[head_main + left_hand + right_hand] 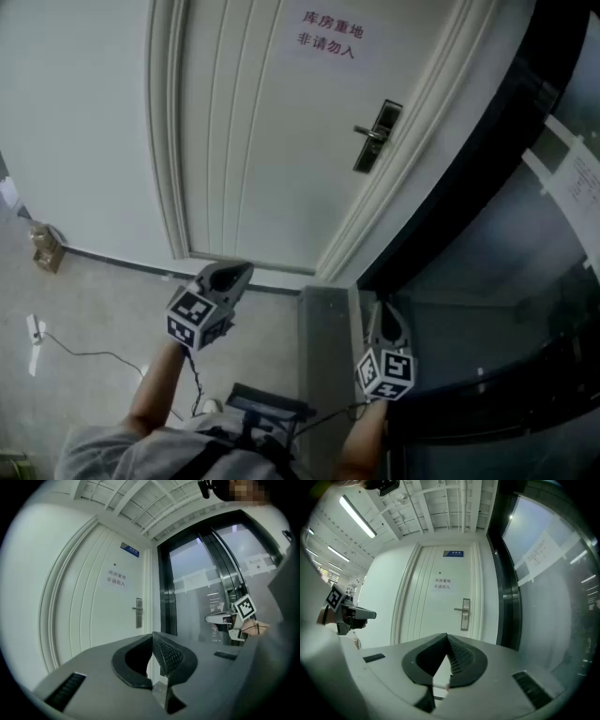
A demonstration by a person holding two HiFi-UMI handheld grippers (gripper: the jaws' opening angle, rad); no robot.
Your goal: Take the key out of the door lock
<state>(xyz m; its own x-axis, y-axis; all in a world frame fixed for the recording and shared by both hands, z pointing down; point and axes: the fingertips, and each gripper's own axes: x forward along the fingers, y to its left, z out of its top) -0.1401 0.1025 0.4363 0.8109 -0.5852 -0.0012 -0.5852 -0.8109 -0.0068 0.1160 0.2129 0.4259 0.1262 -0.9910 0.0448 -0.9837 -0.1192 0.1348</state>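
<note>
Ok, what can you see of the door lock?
The lock is a tall, narrow plate, metal by its look, set upright near the right edge of the white door, about mid-height. A lever handle juts level from its upper part toward the door's middle. Below that is a small dark spot, perhaps the keyhole; whether anything sits in it is too small to tell. Nothing touches it.
</note>
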